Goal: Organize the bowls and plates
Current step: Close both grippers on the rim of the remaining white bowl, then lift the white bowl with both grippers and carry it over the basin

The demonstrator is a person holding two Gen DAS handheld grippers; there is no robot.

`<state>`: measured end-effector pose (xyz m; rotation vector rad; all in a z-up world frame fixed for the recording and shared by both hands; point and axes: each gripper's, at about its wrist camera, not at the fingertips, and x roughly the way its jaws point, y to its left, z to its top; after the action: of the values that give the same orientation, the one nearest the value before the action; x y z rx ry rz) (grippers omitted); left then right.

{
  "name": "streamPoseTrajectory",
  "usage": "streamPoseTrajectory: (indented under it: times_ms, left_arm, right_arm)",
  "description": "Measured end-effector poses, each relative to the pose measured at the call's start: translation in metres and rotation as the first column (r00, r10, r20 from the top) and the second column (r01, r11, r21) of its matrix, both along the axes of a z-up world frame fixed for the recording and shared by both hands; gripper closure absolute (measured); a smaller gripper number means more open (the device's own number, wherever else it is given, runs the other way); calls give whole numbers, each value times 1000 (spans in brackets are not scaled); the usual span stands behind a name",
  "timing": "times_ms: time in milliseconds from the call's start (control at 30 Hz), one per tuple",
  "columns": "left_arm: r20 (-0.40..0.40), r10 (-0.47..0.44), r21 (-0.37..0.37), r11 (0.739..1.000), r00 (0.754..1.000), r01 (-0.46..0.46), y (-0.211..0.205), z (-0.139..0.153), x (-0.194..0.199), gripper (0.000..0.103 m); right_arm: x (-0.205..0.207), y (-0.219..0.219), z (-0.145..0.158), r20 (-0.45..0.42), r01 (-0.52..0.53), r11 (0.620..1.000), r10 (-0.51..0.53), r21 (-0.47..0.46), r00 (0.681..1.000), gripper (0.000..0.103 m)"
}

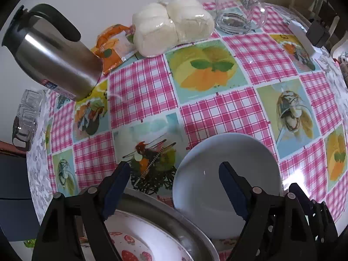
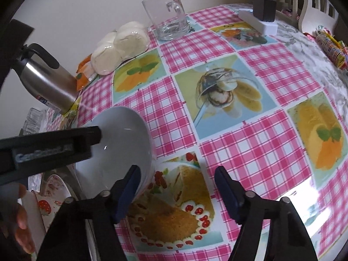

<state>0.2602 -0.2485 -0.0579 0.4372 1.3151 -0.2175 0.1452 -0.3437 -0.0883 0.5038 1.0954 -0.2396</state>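
Note:
A plain white bowl (image 1: pixel 226 171) sits on the checked tablecloth, next to a round metal tray (image 1: pixel 174 221) that holds a plate with strawberry print (image 1: pixel 130 243). My left gripper (image 1: pixel 174 174) is open; its right finger (image 1: pixel 232 193) hangs over the bowl and its left finger (image 1: pixel 115 191) over the tray's rim. In the right wrist view the bowl (image 2: pixel 121 150) is at the left, with the left gripper's body in front of it. My right gripper (image 2: pixel 176 187) is open and empty above the cloth, its left finger (image 2: pixel 128 193) by the bowl's near rim.
A steel thermos jug (image 1: pixel 54 56) stands at the far left. A bag of white buns (image 1: pixel 171 26), an orange packet (image 1: pixel 111 45) and a glass mug (image 1: pixel 237 6) stand at the back. A white box (image 2: pixel 258 21) with a dark adapter lies at the far right.

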Motion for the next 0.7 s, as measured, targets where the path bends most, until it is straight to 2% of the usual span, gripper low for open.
streamPoseTrajectory:
  times_ms: [67,133,300,367,500,700]
  left_arm:
    - [-20,3,2,1000,1000,-3,0,-7,2,34]
    - [-42,11,0,1000,999,-11,0,-14,3,41]
    - [-63,28,-10,1000,998,-28,1,-23,5,43]
    - [-78,27,-14,1000,997,-28,1,-27,5,54]
    - [-106,14,-27,999,994,-17,-1,-34,3,62]
    - [-121,-6,-35,999,993,2,-6,-37,-2,67]
  right_arm:
    - [1,1,-1,9,-4,1000,3,18,1000,40]
    - [2,3,-2,18,-10,999,10,38,1000,46]
    - [6,7,-6,36,-23,996,20,85,999,62]
    - [8,10,-8,42,-29,994,24,103,999,68]
    - [10,12,-9,55,-29,992,23,125,998,83]
    - [8,7,-6,62,-20,994,14,108,998,87]
